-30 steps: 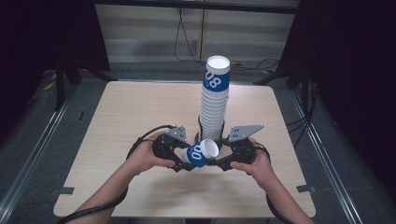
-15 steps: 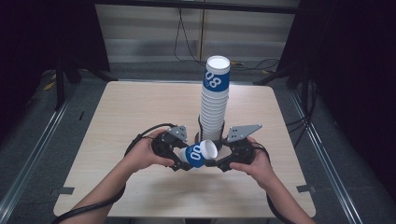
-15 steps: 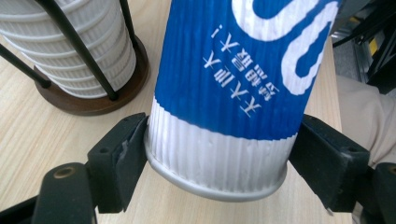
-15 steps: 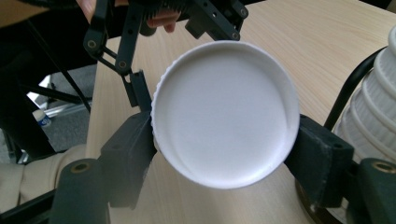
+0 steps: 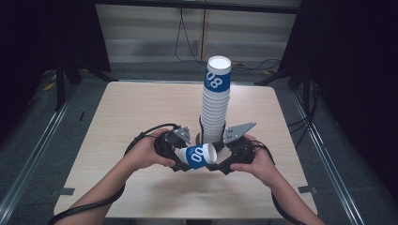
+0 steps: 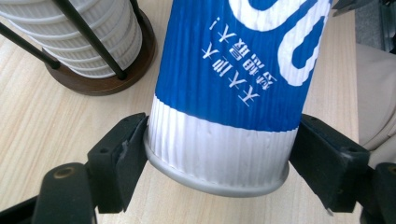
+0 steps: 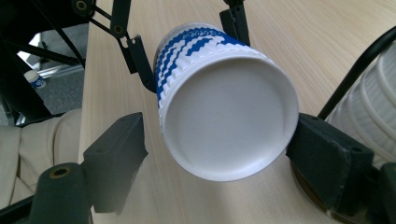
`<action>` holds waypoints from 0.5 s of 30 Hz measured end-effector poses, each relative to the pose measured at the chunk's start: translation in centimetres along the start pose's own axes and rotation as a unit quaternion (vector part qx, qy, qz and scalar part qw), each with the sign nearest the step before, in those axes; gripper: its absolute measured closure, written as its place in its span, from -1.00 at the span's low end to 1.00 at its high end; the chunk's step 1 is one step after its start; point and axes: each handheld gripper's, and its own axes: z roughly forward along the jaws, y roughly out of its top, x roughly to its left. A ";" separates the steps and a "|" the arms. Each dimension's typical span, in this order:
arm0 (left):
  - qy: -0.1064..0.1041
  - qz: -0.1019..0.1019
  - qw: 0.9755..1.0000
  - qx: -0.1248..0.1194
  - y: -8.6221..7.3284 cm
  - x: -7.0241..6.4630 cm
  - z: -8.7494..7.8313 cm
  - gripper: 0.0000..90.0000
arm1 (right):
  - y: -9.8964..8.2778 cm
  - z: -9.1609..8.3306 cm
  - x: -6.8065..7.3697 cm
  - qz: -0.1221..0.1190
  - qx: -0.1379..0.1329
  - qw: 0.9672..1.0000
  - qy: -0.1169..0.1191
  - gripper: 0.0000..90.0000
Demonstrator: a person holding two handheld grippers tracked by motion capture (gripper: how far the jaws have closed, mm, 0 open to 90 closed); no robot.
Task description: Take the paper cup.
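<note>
**Between my two grippers: one cup handed over, stacking to come**

Between my hands, just above the table point(image 5: 117, 117) and in front of the tall stack, the blue-and-white paper cup point(image 5: 197, 156) lies on its side, mouth toward my right. My left gripper point(image 6: 217, 154) has it: both black pads press on the white ribbed band at the base end, closed firmly on it. My right gripper point(image 7: 219, 149) sits at the cup's open mouth with its jaws having just been opening; the rim is between them, the left-hand pad plainly off it, the right-hand one close enough that I cannot quite tell whether it touches. I judge the handover from right to left as done, or nearly.

Behind the cup, the cup stack point(image 5: 215, 101) rises in its wire holder point(image 6: 93, 70) on a brown round base, a printed cup on top.

What I think remains: draw my right gripper clear, turn the cup upright, and seat it on or beside that stack. None of that has begun.
</note>
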 end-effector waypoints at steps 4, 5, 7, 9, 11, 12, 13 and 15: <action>0.001 0.001 1.000 0.010 0.2 -0.1 0.0 -0.51 | 0.2 0.1 -0.1 0.001 0.017 1.000 0.003 -0.59; 0.002 0.001 1.000 0.013 0.3 -0.1 0.0 -0.51 | 0.2 0.1 -0.1 0.000 0.020 1.000 0.005 -0.59; 0.004 0.001 1.000 0.020 0.4 -0.2 0.0 -0.51 | 0.3 0.2 -0.1 -0.003 0.028 1.000 0.003 -0.60; 0.007 0.004 1.000 0.028 0.5 -0.2 0.0 -0.51 | 0.4 0.2 -0.1 -0.004 0.031 0.999 0.003 -0.60; 0.008 0.007 0.999 0.039 0.6 -0.2 0.0 -0.51 | 0.5 0.3 -0.2 -0.004 0.037 0.999 0.003 -0.60; 0.009 0.004 0.999 0.041 0.7 -0.3 0.0 -0.51 | 0.5 0.3 -0.2 -0.002 0.039 0.999 0.003 -0.60; 0.010 0.005 0.999 0.042 0.7 -0.3 0.0 -0.51 | 0.6 0.3 -0.2 -0.003 0.043 0.999 0.004 -0.60; 0.010 0.011 0.998 0.055 0.9 -0.3 0.0 -0.51 | 0.7 0.3 -0.2 -0.007 0.050 0.999 0.003 -0.60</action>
